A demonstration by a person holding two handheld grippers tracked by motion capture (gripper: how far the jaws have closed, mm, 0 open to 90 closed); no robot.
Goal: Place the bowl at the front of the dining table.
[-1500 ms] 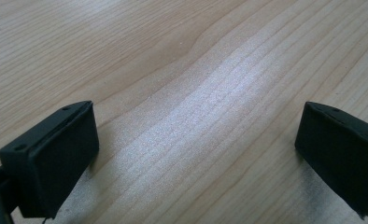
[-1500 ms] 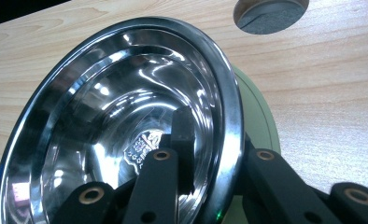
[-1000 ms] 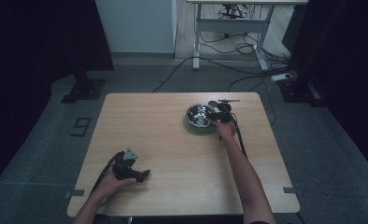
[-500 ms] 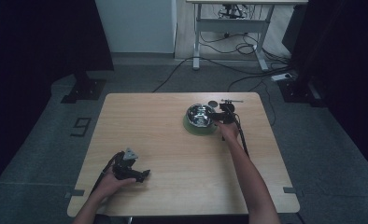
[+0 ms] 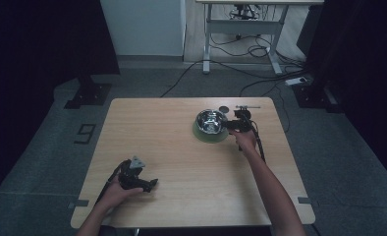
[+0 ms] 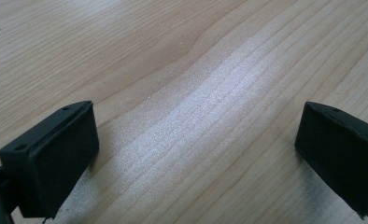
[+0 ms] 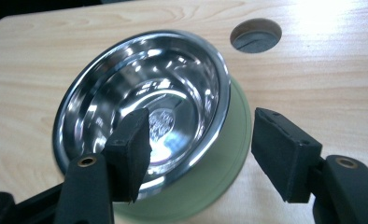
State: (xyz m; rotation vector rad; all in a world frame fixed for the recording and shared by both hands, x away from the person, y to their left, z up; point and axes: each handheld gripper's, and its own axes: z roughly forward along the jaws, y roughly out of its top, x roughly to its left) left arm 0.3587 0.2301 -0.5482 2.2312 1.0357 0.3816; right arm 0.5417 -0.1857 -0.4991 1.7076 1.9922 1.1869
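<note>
Landmark: the bowl (image 5: pixel 211 125), steel inside with a pale green outer skirt, sitting upright on the table (image 5: pixel 181 196) toward its far right part.

Nearest to the person, well apart from the bowl at the near left of the table: left gripper (image 5: pixel 150 184), resting low over bare wood. In the left gripper view its jaws stand wide apart, nothing between them.

Further out, just beside the bowl on its right: right gripper (image 7: pixel 198 151), held by the right hand (image 5: pixel 244 140). In the right gripper view its 2 jaws straddle the bowl's rim, 1 pad over the steel inside, the other outside the green wall. The jaws have just been opening; the rim sits between them but the pads are off it, with a clear gap on the outer side. The inner pad may hover just above the steel; the angle makes that hard to read.

Past the bowl, toward the far edge: a round hole (image 7: pixel 256 35) in the tabletop and a small dark item beside it in the high view, too small to name.

Handling judgement: the bowl looks rigid and fairly light, and the polished steel is likely slippery. The rolled rim is the best place to pinch, 1 pad inside and 1 outside. The green skirt probably grips better than the steel. No fragility expected, though it could tip if pinched at 1 side only.
</note>
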